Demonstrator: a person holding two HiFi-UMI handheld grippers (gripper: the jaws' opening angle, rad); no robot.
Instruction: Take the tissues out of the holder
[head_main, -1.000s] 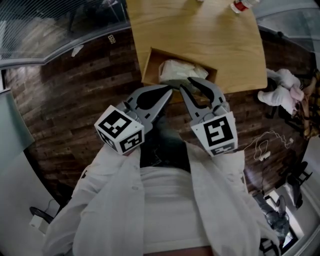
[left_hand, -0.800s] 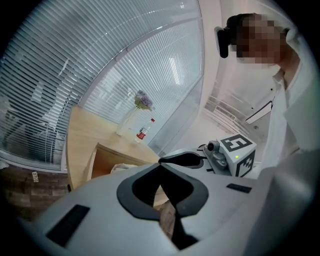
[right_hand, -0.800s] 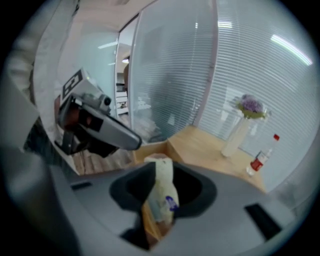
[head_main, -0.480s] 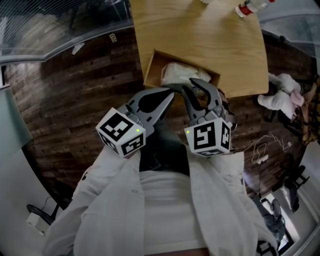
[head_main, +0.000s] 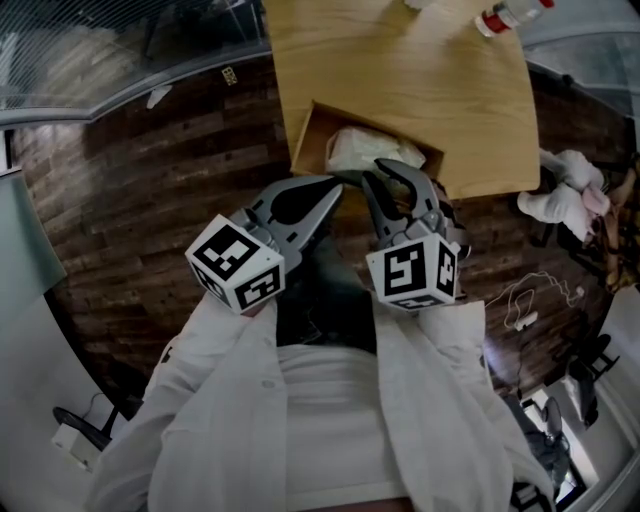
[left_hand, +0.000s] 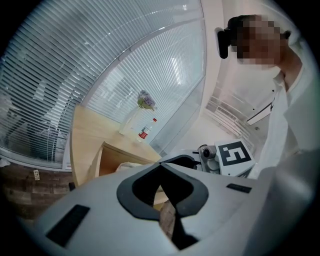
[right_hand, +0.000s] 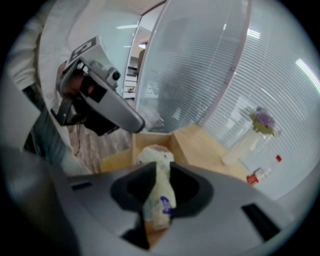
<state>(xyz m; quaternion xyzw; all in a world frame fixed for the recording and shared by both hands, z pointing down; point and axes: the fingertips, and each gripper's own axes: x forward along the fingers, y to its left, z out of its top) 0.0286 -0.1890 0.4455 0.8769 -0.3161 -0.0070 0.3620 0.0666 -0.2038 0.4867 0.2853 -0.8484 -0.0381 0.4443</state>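
Observation:
A wooden holder (head_main: 308, 140) sits at the near edge of the wooden table (head_main: 400, 70), with a pale tissue pack (head_main: 368, 148) inside it. My right gripper (head_main: 373, 172) reaches over the holder's near wall, its jaws shut on the near end of the tissue pack (right_hand: 158, 200), which shows pinched between them. The rest of the pack lies in the holder (right_hand: 150, 142). My left gripper (head_main: 336, 186) hovers just left of the right one, in front of the holder, shut with nothing in it. The holder (left_hand: 117, 157) appears beyond its jaws.
A bottle with a red cap (head_main: 505, 17) lies at the table's far edge, beside a clear vase with flowers (left_hand: 136, 112). Dark wood floor (head_main: 170, 200) surrounds the table. White cloth (head_main: 560, 195) and cables lie on the floor to the right.
The right gripper has rolled, turning another face of its marker cube toward me, and stays at the holder's near wall. The left gripper has barely moved.

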